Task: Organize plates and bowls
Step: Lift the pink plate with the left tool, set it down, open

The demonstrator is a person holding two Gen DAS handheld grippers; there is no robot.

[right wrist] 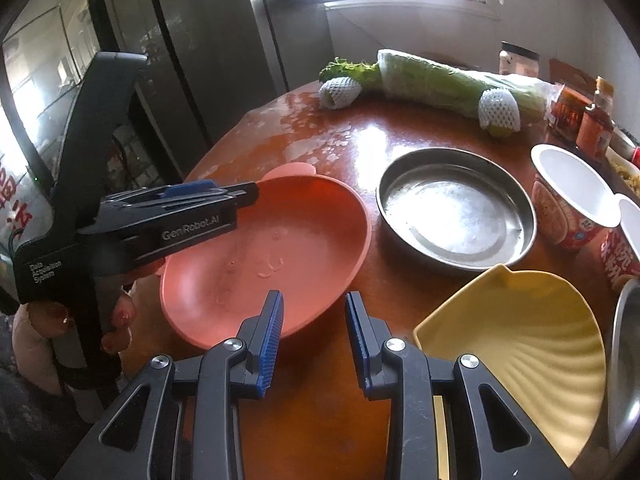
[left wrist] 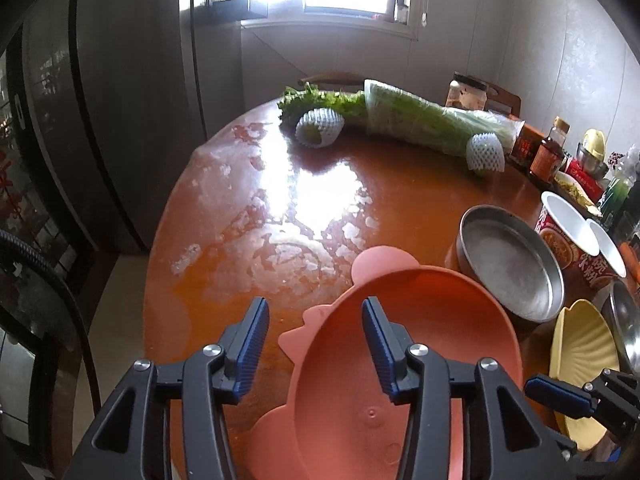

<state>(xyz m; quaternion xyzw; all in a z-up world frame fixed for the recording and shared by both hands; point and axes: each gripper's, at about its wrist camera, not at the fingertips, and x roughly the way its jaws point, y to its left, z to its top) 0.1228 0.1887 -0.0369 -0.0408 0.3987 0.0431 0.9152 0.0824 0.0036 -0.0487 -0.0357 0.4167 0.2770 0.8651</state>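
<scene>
Pink bowl [left wrist: 404,360] sits on the table [left wrist: 248,216]; my left gripper [left wrist: 316,344] straddles its rim, jaws apart, and my right gripper [right wrist: 314,340] is also apart.

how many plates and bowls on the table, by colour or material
pink plate: 1
yellow shell-shaped dish: 1
stainless steel round pan: 1
steel bowl, only partly in view at the right edge: 1
paper noodle bowls: 2
total: 6
</scene>
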